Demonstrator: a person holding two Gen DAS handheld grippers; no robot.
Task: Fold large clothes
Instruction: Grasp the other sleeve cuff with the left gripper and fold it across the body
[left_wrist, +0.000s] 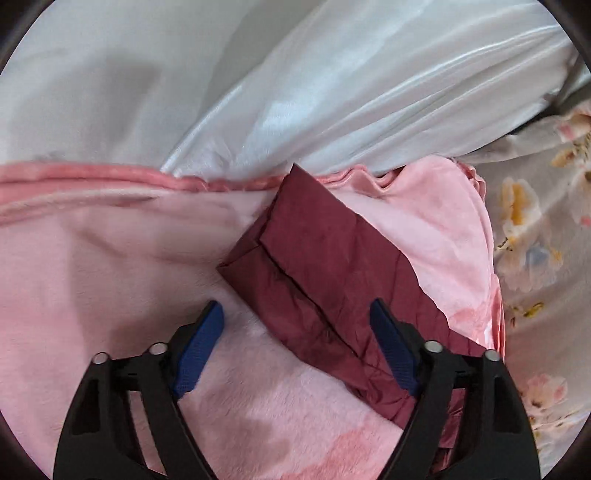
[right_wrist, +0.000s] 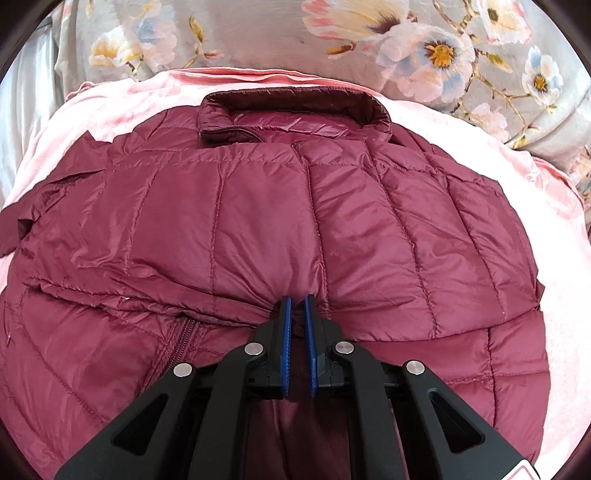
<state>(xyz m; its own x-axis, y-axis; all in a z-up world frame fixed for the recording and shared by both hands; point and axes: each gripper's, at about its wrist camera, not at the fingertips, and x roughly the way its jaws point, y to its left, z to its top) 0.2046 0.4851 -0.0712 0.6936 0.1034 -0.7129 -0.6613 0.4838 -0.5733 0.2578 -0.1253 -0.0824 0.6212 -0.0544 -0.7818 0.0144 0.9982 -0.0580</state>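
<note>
Because my right gripper (right_wrist: 298, 306) pinches only a thin pleat of the maroon puffer jacket (right_wrist: 258, 206), which lies collar-up on the pink blanket (right_wrist: 576, 332), I judge the slick shell could slip free on a lift. My left gripper (left_wrist: 295, 314) hangs wide and empty over a sleeve (or hem; I cannot tell). The floral bedding (right_wrist: 258, 33) cuts off at the frame.

1. A bed carries everything, covered by a grey floral sheet (right_wrist: 258, 40) printed with pink, white and yellow blossoms.
2. A fuzzy pink blanket (left_wrist: 110, 258) lies spread directly on that sheet, its rolled hem along the far edge.
3. A shiny white quilt (left_wrist: 332, 92) lies bunched beyond the blanket's hem.
4. A maroon quilted jacket (right_wrist: 258, 206) lies flat on the blanket, collar toward the floral sheet.
</note>
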